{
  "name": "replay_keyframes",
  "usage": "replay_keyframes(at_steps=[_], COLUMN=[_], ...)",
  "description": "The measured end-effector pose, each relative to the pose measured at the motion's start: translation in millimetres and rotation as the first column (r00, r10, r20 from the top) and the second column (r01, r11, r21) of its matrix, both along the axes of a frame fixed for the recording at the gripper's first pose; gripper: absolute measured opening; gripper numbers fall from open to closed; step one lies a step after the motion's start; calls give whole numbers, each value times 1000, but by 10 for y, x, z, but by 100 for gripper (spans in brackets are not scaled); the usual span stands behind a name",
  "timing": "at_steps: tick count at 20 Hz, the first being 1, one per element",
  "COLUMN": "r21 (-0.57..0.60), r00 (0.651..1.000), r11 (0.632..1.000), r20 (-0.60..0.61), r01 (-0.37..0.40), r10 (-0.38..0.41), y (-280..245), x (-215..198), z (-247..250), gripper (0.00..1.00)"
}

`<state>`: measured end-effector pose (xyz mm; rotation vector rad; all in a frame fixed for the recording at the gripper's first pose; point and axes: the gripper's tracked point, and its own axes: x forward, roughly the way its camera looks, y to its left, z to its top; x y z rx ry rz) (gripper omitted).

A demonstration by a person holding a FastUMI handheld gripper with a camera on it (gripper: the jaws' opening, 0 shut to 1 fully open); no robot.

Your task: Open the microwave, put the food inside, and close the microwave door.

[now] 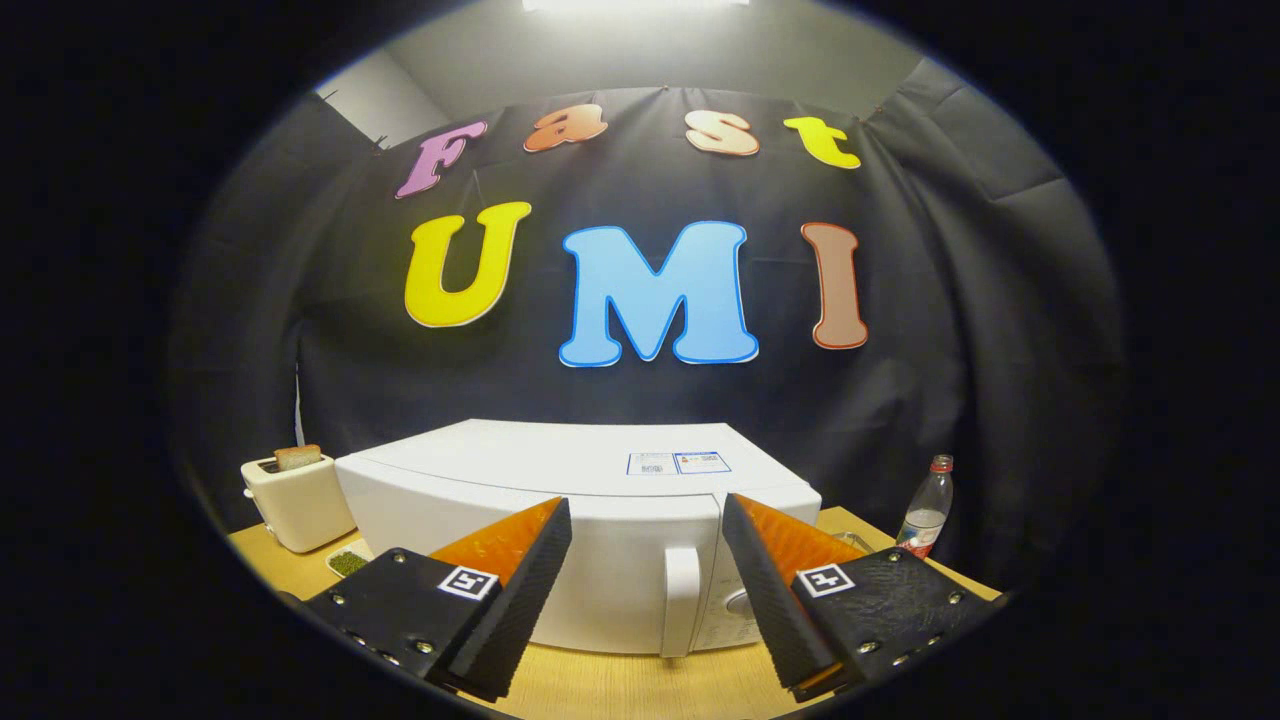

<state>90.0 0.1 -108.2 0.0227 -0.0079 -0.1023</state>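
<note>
Shut microwave [600,520] just ahead of spread, empty tool [647,580].

We could read no text. A small blue-and-white sticker [678,463] lay on the top of the white box-shaped microwave [560,480] beyond the fingers, its print too small to make out. Each finger carried a square black-and-white coded marker [469,582], a pattern and no words.

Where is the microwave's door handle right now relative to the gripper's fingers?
In the gripper view, the door handle stands upright on the closed microwave, just ahead of the open hand-held gripper, in the gap between its fingers, nearer the right one.
</note>
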Motion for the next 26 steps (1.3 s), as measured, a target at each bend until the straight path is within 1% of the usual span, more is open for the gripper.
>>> replay_keyframes(at_steps=[1,2,3,5,6,9,10,11,13,14,15,16,17,19,20,22,23,24,26], r21=[14,33,47,49,44,65,71,80,85,83,80,69,55,21,-5,-29,-16,-18,5], r00=[1000,998,998,996,997,996,994,993,990,990,989,987,987,988,988,989,988,988,989], r11=[1000,999,998,999,999,998,997,997,996,996,997,997,998,999,999,998,999,999,999], r20=[-27,-51,-57,-80,-82,-91,-111,-118,-140,-143,-147,-158,-161,-153,-153,-142,-143,-144,-146], r01=[-11,-24,-28,-23,-11,4,13,7,16,14,7,20,19,27,36,47,50,45,34], r10=[11,25,30,27,14,2,-6,3,-4,-2,5,-8,-10,-24,-37,-50,-52,-47,-32], y=[-1,-22,-47,-90,-148,-213,-244,-245,-268,-263,-245,-252,-256,-261,-241,-249,-252,-252,-244], x=[22,43,57,155,117,202,196,227,233,285,267,280,293,402,286,314,314,314,321], z=[-106,-239,-315,-471,-528,-643,-703,-737,-797,-846,-859,-904,-928,-976,-942,-945,-927,-943,-942], gripper=[93,86,82,82,76,74,63,55,54,52,52,34,32,33,26,26,25,17,17])
